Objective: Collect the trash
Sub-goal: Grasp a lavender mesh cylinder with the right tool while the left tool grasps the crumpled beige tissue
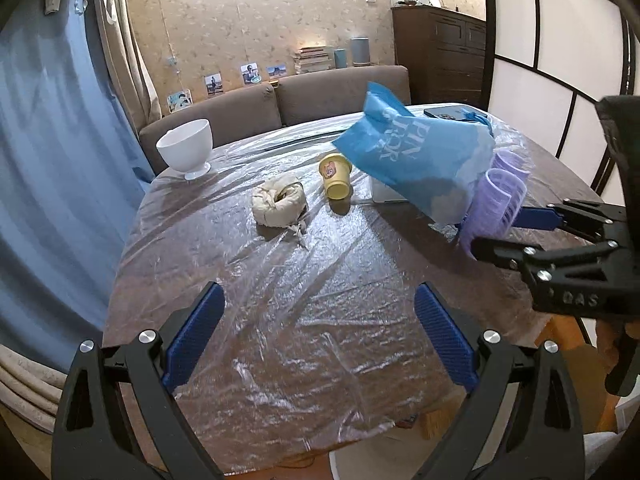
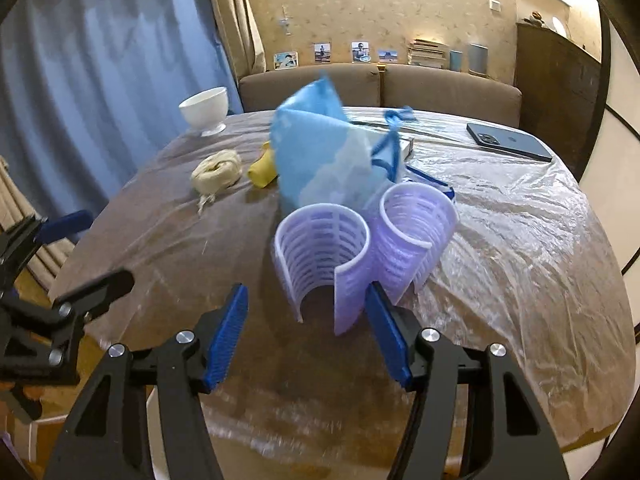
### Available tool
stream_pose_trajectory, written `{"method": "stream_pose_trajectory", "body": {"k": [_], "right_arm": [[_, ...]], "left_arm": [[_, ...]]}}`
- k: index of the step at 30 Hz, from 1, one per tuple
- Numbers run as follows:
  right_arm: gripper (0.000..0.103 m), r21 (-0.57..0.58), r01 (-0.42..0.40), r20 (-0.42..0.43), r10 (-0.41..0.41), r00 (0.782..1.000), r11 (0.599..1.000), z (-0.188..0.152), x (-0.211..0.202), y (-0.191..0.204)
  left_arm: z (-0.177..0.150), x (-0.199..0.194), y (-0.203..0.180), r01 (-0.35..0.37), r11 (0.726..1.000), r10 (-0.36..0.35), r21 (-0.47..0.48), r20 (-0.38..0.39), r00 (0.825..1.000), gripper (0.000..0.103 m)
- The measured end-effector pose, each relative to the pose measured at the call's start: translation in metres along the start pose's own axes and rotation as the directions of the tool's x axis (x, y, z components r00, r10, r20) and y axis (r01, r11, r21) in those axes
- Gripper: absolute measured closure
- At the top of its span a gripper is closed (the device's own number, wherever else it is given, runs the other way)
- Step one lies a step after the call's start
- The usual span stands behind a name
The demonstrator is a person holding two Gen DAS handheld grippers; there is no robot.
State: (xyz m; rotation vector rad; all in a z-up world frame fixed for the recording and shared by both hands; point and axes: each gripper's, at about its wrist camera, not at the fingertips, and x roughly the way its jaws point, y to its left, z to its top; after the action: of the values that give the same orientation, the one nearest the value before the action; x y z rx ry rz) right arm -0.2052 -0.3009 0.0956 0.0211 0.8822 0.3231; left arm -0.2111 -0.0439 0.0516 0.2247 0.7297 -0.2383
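A crumpled cream wrapper (image 1: 279,201) (image 2: 216,175) and a tipped yellow paper cup (image 1: 336,178) (image 2: 262,171) lie on the plastic-covered table (image 1: 304,300) (image 2: 520,240). A blue drawstring bag (image 1: 416,156) (image 2: 320,152) stands behind a lilac slotted holder (image 1: 496,196) (image 2: 324,256). My left gripper (image 1: 318,332) is open and empty over the near table. My right gripper (image 2: 306,328) (image 1: 496,232) is open, its jaws either side of the holder's near lobe, not closed on it.
A white footed bowl (image 1: 187,150) (image 2: 206,110) stands at the far left. A dark phone (image 2: 508,141) (image 1: 446,113) lies at the far right. A white box (image 1: 386,194) sits under the bag. A sofa (image 1: 304,98) runs behind the table.
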Motion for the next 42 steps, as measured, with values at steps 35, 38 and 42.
{"method": "stream_pose_trajectory", "body": {"k": [35, 38, 42], "right_arm": [[0.061, 0.303, -0.374, -0.001, 0.393, 0.92, 0.876, 0.017, 0.021, -0.06], [0.061, 0.286, -0.366, -0.004, 0.383, 0.924, 0.885, 0.018, 0.022, -0.053], [0.061, 0.262, -0.349, -0.008, 0.364, 0.931, 0.9, 0.017, 0.018, -0.046]], "left_arm": [[0.073, 0.118, 0.046, -0.026, 1.0, 0.028, 0.018, -0.136, 0.99, 0.006], [0.073, 0.125, 0.044, -0.018, 0.999, 0.022, 0.034, -0.151, 0.988, 0.022], [0.073, 0.126, 0.046, 0.017, 1.0, -0.017, 0.0, -0.158, 0.987, 0.051]]}}
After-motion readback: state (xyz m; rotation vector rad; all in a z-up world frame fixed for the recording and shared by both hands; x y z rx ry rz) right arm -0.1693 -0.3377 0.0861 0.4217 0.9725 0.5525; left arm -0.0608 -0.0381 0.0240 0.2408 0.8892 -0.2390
